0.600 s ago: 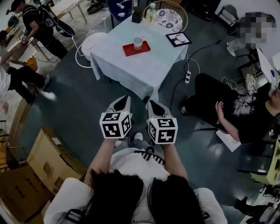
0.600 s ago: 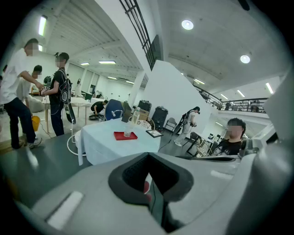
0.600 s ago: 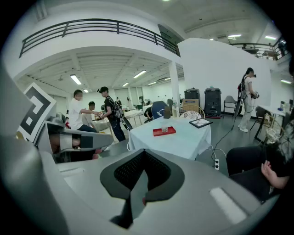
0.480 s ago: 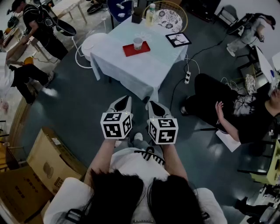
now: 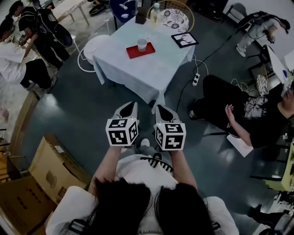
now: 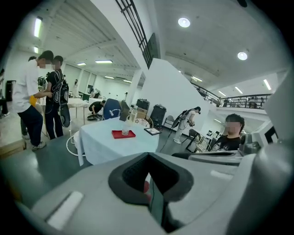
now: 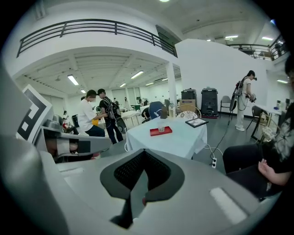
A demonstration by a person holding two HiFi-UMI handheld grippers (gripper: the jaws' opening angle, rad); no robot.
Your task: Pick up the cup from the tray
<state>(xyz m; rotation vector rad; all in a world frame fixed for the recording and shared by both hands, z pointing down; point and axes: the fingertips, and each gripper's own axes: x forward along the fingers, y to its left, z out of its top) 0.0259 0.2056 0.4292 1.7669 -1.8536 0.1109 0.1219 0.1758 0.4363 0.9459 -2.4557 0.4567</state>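
Observation:
A small pale cup (image 5: 142, 44) stands upright on a red tray (image 5: 148, 51) on a table with a light blue cloth (image 5: 147, 73), far ahead of me across the floor. My left gripper (image 5: 130, 107) and right gripper (image 5: 161, 110) are side by side close to my body, well short of the table, both shut and holding nothing. The left gripper view shows the cup (image 6: 125, 130) on the tray (image 6: 130, 135) beyond its closed jaws. In the right gripper view the cup (image 7: 161, 128) and tray (image 7: 166, 131) sit far off.
A person in black (image 5: 239, 114) sits on the floor at the right of the table. A power strip (image 5: 196, 79) with cable lies near the table's right corner. Cardboard boxes (image 5: 46, 170) stand at lower left. A framed picture (image 5: 182, 39) and bottle (image 5: 155, 13) share the table. People (image 5: 27, 41) stand at far left.
The table sits slightly higher and further left in the view. People at the far left have shifted position. Both grippers stay shut in the same place.

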